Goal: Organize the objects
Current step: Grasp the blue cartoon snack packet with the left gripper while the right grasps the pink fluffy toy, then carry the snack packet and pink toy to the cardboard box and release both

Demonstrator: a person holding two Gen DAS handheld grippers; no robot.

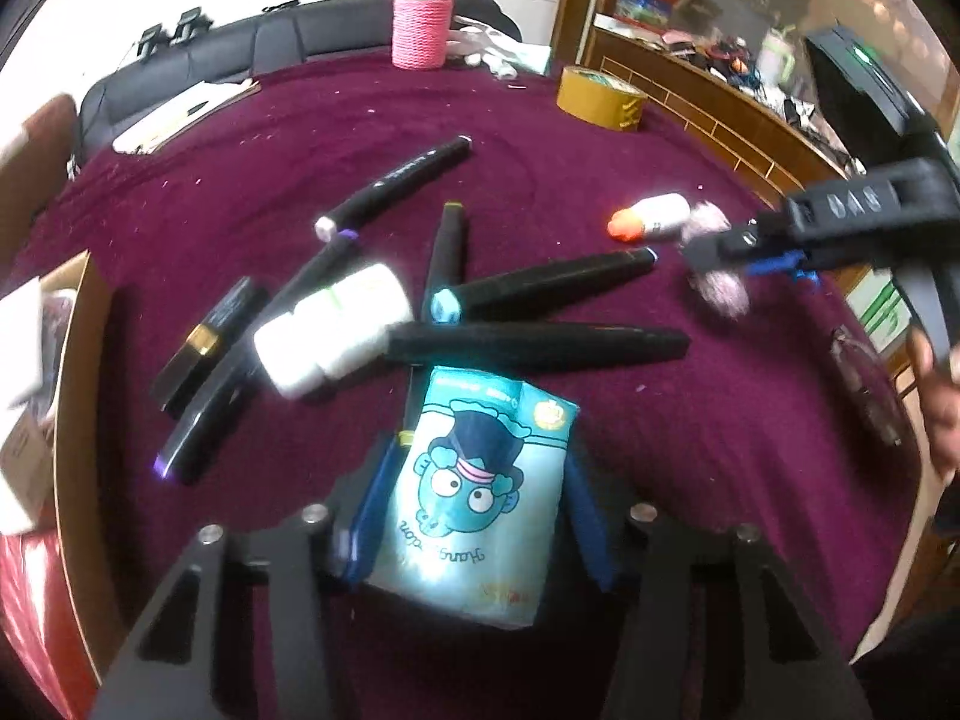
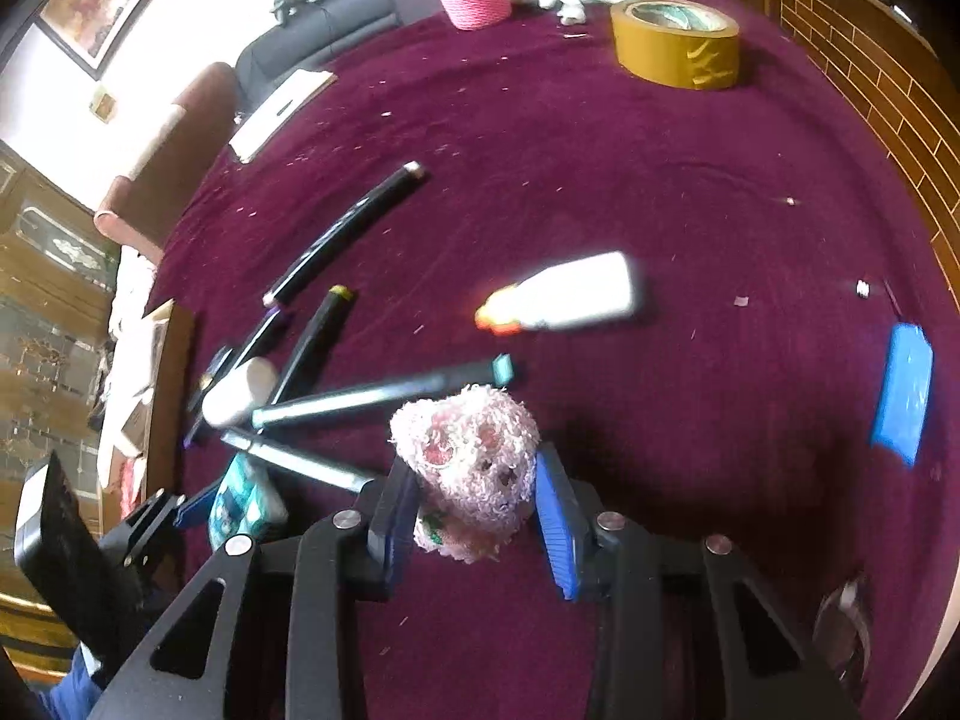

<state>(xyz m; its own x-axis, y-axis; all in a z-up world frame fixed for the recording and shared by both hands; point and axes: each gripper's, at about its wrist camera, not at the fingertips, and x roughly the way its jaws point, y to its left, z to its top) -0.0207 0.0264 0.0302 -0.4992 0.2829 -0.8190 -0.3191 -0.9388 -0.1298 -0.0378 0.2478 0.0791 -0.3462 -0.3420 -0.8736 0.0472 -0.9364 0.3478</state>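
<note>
Softness is judged of both things: low in the left wrist view, the tissue pack (image 1: 474, 498) is clasped across its width by the left gripper (image 1: 474, 516); at lower centre of the right view, the fluffy pink toy (image 2: 468, 468) is pinched by the right gripper (image 2: 474, 510). Both are judged light and squashy.

Left gripper (image 1: 474, 516): matte black frame, two angular arms with triangular cut-outs, round silver screw heads at the pivots; fingers (image 1: 585, 510) faced with dark blue ribbed pads

Right gripper (image 2: 477, 513): same black frame, same silver screws and cut-outs; fingers (image 2: 558, 531) carry brighter blue ribbed pads. Seen from the left wrist camera, its black body shows a row of oval slots and a blue part near the tip

Person: hand (image 1: 942, 414) at the frame edge, blurred; blue sleeve (image 2: 69, 696) at the lower left corner
</note>
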